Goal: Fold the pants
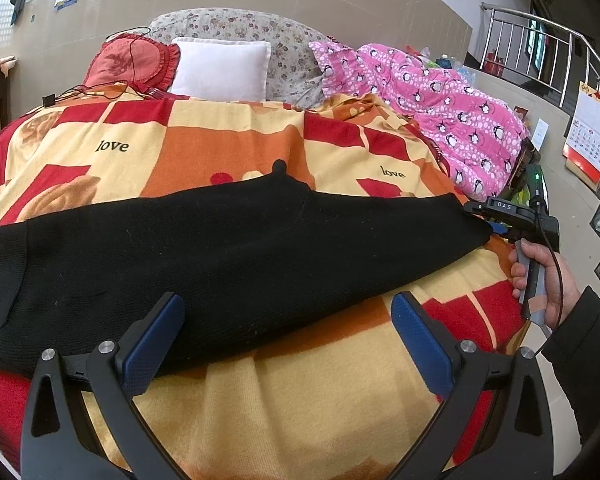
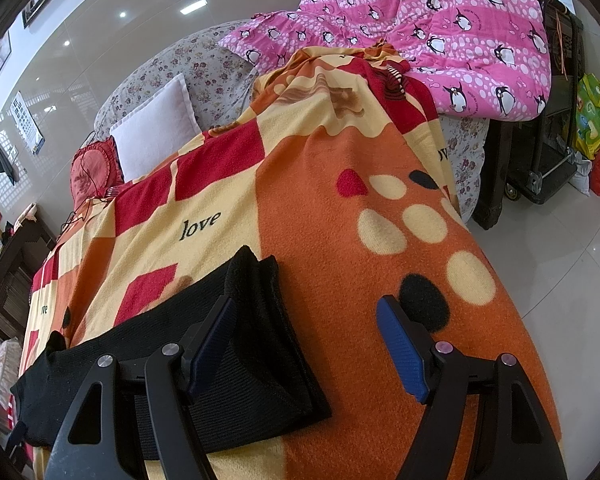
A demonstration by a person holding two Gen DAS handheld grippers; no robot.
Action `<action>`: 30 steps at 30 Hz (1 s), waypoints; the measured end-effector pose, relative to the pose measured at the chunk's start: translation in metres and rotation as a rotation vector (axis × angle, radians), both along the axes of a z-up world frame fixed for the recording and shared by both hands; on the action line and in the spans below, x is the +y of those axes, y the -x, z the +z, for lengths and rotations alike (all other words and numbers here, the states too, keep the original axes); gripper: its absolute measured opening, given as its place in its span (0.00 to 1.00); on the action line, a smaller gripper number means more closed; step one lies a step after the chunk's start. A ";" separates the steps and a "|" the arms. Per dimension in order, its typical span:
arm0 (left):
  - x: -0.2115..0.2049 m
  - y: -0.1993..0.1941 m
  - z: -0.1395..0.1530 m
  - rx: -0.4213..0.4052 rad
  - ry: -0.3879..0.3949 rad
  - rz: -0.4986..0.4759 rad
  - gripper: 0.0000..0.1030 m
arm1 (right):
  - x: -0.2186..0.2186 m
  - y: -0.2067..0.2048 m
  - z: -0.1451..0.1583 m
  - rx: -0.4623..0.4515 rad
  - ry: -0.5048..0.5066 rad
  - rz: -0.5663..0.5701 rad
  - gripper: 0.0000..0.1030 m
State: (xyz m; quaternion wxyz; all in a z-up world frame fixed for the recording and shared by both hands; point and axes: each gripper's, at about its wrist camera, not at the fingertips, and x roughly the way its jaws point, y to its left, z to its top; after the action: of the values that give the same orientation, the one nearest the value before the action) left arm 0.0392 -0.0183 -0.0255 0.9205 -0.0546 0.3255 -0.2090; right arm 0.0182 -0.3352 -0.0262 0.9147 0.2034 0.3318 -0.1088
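Note:
Black knit pants (image 1: 236, 256) lie flat across an orange, red and yellow blanket (image 1: 300, 392) on a bed, stretched left to right. My left gripper (image 1: 288, 340) is open and empty, its blue pads just above the pants' near edge. In the right wrist view the pants' right end (image 2: 260, 344) lies under the left finger of my right gripper (image 2: 306, 350), which is open and holds nothing. The right gripper also shows in the left wrist view (image 1: 500, 220), held by a hand at the pants' right end.
A white pillow (image 1: 220, 68), a red cushion (image 1: 136, 64) with a black cable and a pink penguin quilt (image 1: 440, 108) lie at the bed's head. A metal railing (image 1: 560, 48) stands at right. Tiled floor and a black cart (image 2: 548, 160) lie beside the bed.

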 end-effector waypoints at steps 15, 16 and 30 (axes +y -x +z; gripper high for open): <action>-0.001 0.002 -0.001 0.003 0.000 0.000 1.00 | 0.000 0.000 0.000 -0.001 -0.001 0.000 0.72; 0.000 0.001 0.000 0.003 0.001 0.000 1.00 | 0.000 0.000 0.000 -0.001 -0.001 0.000 0.72; 0.000 0.000 0.000 0.004 0.002 0.000 1.00 | 0.000 0.000 0.000 -0.001 -0.001 0.001 0.72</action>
State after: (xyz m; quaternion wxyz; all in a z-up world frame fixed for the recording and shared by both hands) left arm 0.0391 -0.0180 -0.0253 0.9198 -0.0558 0.3271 -0.2093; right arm 0.0180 -0.3355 -0.0263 0.9148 0.2038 0.3315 -0.1083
